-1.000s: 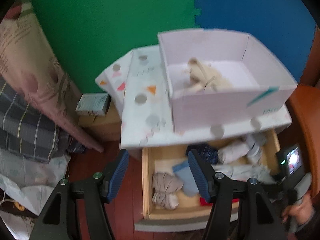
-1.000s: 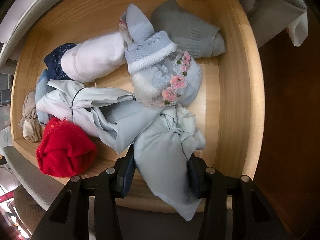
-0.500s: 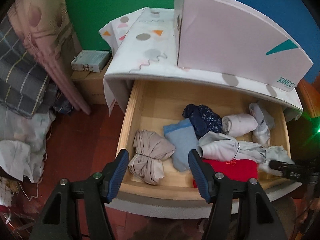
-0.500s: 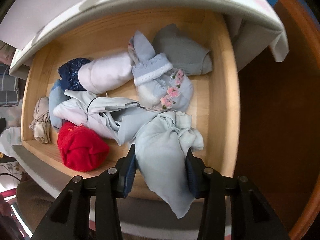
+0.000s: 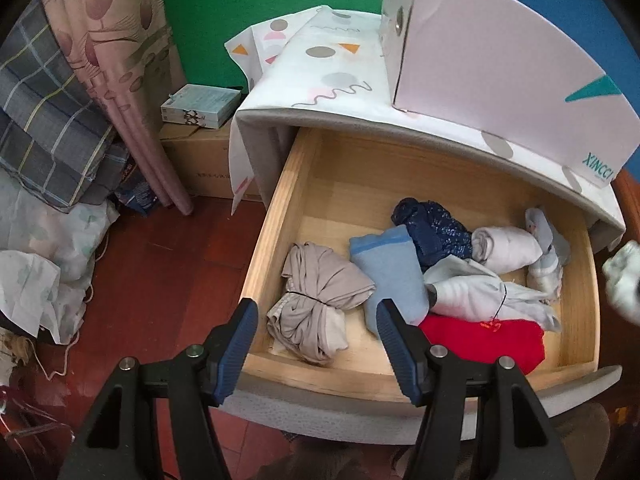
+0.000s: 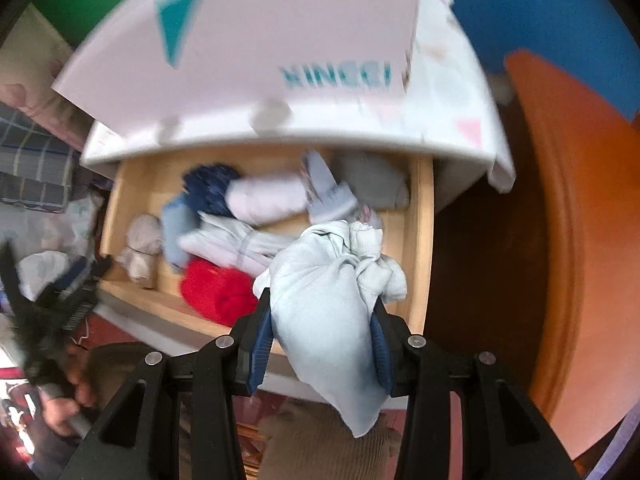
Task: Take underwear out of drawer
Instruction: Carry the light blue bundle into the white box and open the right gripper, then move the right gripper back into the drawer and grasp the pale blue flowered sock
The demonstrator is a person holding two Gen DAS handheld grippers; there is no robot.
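The wooden drawer stands pulled out, with several rolled garments in it. My left gripper hangs open over its front left part, above a beige bundle and beside a light blue piece; nothing sits between its fingers. A red piece, a white knotted bundle, a navy one and a white roll lie further right. My right gripper is shut on a pale blue knotted underwear bundle, lifted above the drawer. That bundle shows blurred at the left view's right edge.
A pink-white cardboard box sits on the cabinet's patterned cloth top. Folded bedding and a curtain crowd the left, with a small box on a carton. Red floor lies left of the drawer; an orange-brown curved board stands right.
The right gripper rose out of the drawer with the pale blue bundle. The left gripper sank from above the cabinet toward the drawer's left front and rolled.
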